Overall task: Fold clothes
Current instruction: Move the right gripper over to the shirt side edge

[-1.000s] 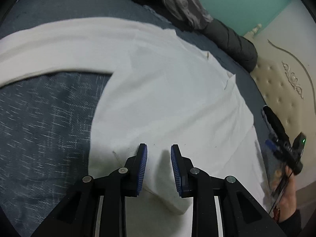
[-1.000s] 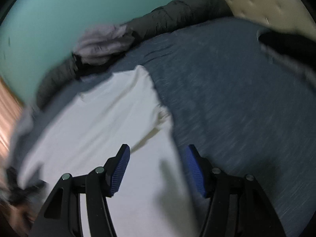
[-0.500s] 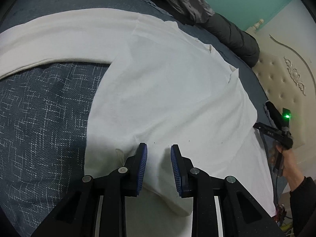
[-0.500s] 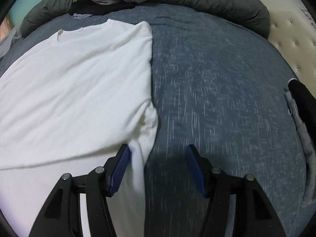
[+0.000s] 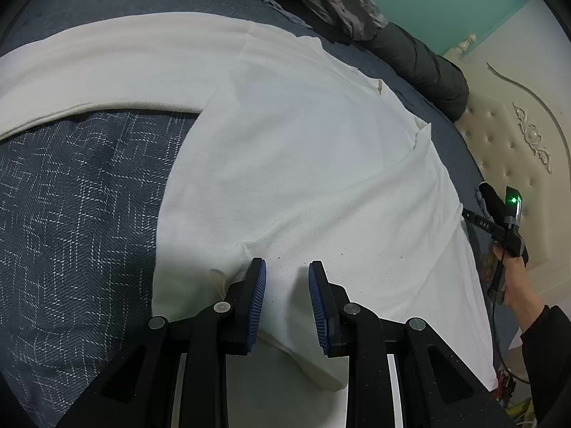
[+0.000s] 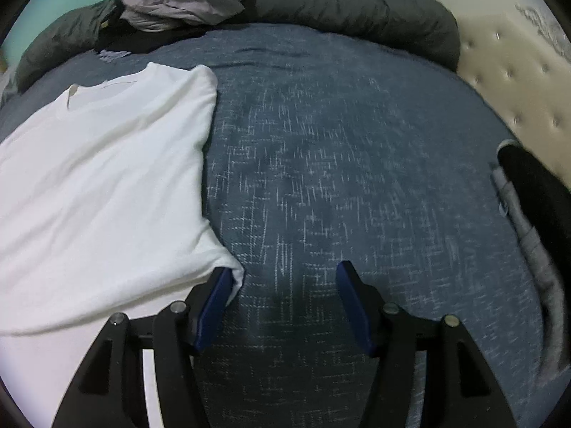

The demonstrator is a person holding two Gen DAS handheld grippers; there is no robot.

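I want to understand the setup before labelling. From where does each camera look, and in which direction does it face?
Left wrist: on the left gripper, looking down over the white shirt on the bed; its own fingers, plus a hand holding the other gripper.
Right wrist: on the right gripper, looking down at the bed's blue cover beside the shirt's edge; only its own fingers.
Both share the shirt, bed, dark bolster and headboard.

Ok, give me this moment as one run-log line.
phase: fold setup | item: white cotton long-sleeve shirt flat on blue woven bedspread | left gripper: pinching shirt fabric | right gripper: open beside shirt edge
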